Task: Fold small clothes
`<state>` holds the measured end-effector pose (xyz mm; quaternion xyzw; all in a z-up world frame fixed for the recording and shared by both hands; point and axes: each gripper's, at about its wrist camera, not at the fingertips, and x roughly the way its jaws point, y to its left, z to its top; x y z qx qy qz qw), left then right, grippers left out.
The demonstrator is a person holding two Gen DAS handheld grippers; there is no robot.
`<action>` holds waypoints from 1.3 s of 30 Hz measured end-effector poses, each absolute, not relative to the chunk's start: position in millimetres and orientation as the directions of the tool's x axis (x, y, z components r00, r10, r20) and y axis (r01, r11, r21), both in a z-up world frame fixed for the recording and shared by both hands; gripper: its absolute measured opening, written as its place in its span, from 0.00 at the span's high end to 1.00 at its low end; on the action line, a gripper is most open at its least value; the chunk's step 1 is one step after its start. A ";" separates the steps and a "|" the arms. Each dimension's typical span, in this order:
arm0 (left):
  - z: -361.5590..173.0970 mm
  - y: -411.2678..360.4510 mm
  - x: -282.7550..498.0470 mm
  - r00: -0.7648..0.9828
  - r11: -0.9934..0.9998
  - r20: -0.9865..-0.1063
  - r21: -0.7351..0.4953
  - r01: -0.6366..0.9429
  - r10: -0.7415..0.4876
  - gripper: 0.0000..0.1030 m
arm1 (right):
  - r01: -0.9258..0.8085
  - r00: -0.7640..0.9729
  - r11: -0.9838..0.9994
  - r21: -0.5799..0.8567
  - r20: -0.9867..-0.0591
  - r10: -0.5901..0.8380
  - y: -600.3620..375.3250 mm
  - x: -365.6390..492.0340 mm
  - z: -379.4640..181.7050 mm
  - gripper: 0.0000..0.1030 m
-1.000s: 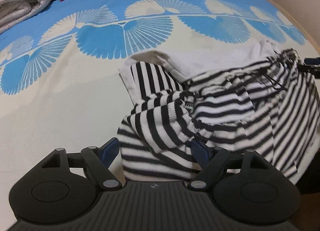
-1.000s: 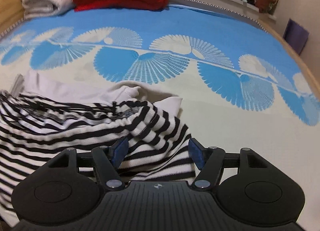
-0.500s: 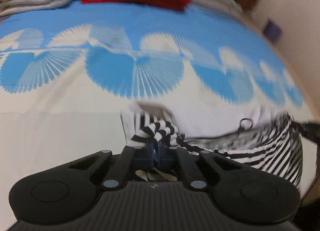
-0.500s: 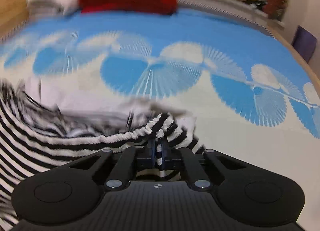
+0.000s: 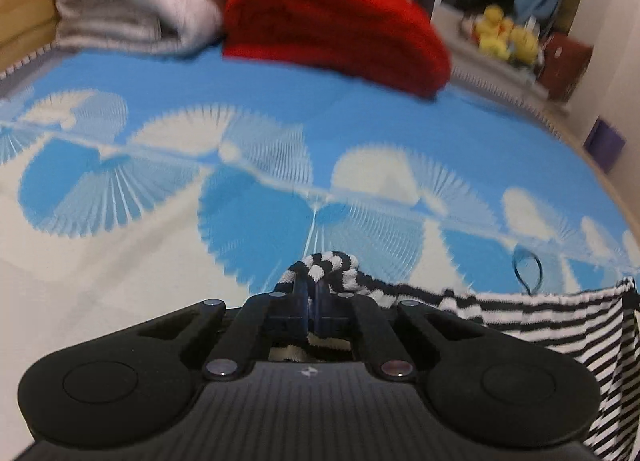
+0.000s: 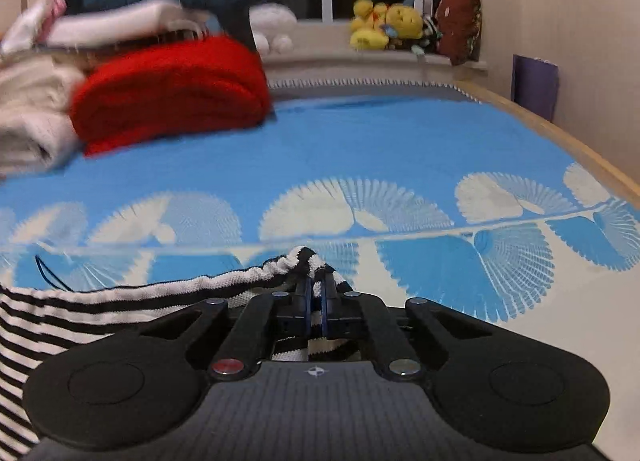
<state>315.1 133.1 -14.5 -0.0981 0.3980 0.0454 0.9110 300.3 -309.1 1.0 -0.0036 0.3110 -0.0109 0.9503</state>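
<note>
A black-and-white striped garment (image 5: 540, 313) hangs stretched between my two grippers above the bed. My left gripper (image 5: 311, 285) is shut on one bunched corner of its upper edge; the cloth runs off to the right and hangs down at the right edge. My right gripper (image 6: 316, 281) is shut on the other corner; the striped garment (image 6: 80, 305) runs off to the left and drops below. A thin dark drawstring loop (image 5: 527, 267) sticks up from the edge. The lower part of the garment is hidden behind the gripper bodies.
The bed has a blue and white fan-patterned cover (image 6: 400, 165). A folded red blanket (image 6: 172, 89) and cream blankets (image 5: 136, 1) lie at its far end. Plush toys (image 6: 386, 27) sit on the window ledge. A wooden bed edge (image 6: 560, 133) runs along the right.
Both grippers closed on the striped garment's upper corners and lifted it off the bed; the views tilted up toward the far end and the cloth now hangs taut between them.
</note>
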 end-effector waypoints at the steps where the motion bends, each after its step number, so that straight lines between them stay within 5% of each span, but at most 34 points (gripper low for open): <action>1: -25.1 132.8 319.9 0.649 0.977 -0.760 -0.141 -0.158 -0.005 0.96 | 0.028 0.789 0.999 -0.032 -0.613 -0.042 -307.1 307.2 -7.5 0.96; 4: -64.4 131.9 330.7 0.518 0.980 -0.855 -0.130 -0.152 -0.032 0.81 | 0.064 0.687 0.993 -0.099 -0.718 -0.116 -304.8 328.9 -42.9 0.96; 9: -69.2 127.1 332.4 0.513 0.988 -0.858 -0.101 -0.116 -0.027 0.78 | 0.091 0.606 0.987 -0.135 -0.779 -0.162 -307.0 343.2 -74.6 0.96; 14: -53.9 137.4 330.8 0.542 0.982 -0.840 -0.125 -0.145 -0.027 0.44 | 0.126 0.663 0.992 -0.015 -0.742 -0.096 -312.4 341.4 -59.2 0.96; 19: -69.0 142.6 327.2 0.473 0.989 -0.880 -0.022 -0.149 0.052 0.44 | 0.095 0.610 0.995 -0.005 -0.790 -0.063 -319.4 346.8 -68.5 0.90; 25: -17.0 149.7 307.6 0.512 0.982 -0.858 -0.136 -0.130 -0.052 0.42 | 0.104 0.608 0.973 0.208 -0.787 0.103 -345.4 321.4 -19.8 0.59; 32: 37.4 188.8 243.1 0.489 0.949 -0.863 -0.249 -0.196 -0.126 0.41 | 0.110 0.547 0.954 0.277 -0.819 0.175 -388.6 247.7 22.3 0.55; 39: -26.1 201.5 190.8 0.324 0.909 -0.928 -0.287 -0.303 -0.185 0.43 | 0.201 0.393 0.951 0.233 -0.909 0.140 -411.6 196.2 -24.3 0.52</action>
